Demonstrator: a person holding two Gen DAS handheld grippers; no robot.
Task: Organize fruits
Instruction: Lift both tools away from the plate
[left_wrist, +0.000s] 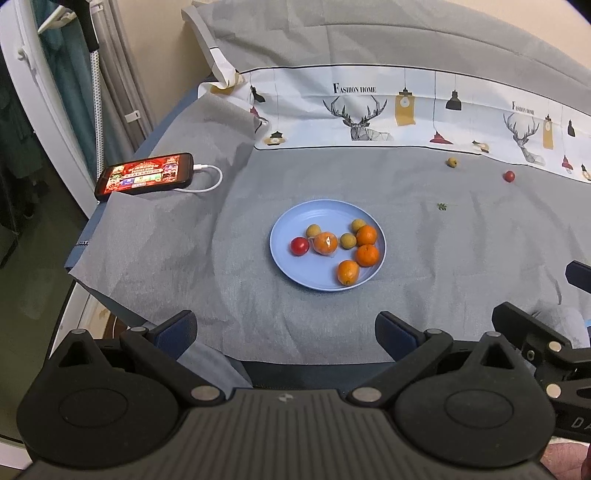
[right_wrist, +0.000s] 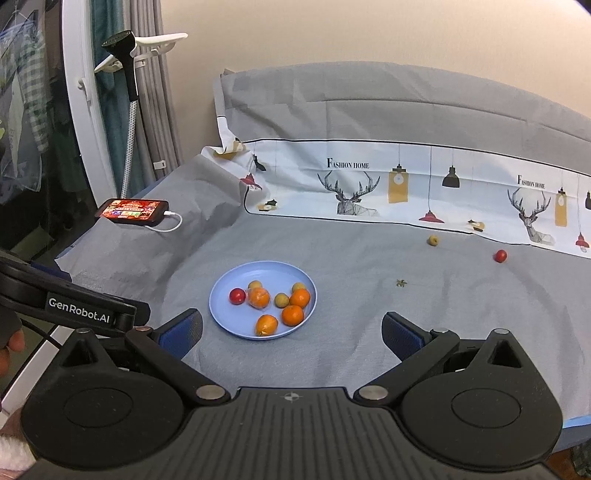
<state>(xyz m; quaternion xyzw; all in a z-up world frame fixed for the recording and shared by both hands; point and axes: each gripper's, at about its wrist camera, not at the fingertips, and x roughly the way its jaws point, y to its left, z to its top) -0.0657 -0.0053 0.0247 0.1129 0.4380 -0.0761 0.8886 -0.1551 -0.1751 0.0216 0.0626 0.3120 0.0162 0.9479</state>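
Beige wall (right_wrist: 332, 37), grey curtain (right_wrist: 155, 92)

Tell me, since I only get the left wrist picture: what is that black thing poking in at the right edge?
Observer: That is the right gripper. Its own camera shows both blue fingers spread wide, with nothing between them.
Operator: Does that camera catch the tool I'm looking along?
Observer: Yes. The left gripper comes in from the left of that picture, and its black side reads GenRobot.AI in white.
Operator: Can you see who holds it?
Observer: Only part of a hand shows at the left edge of the right wrist picture, just below that gripper.
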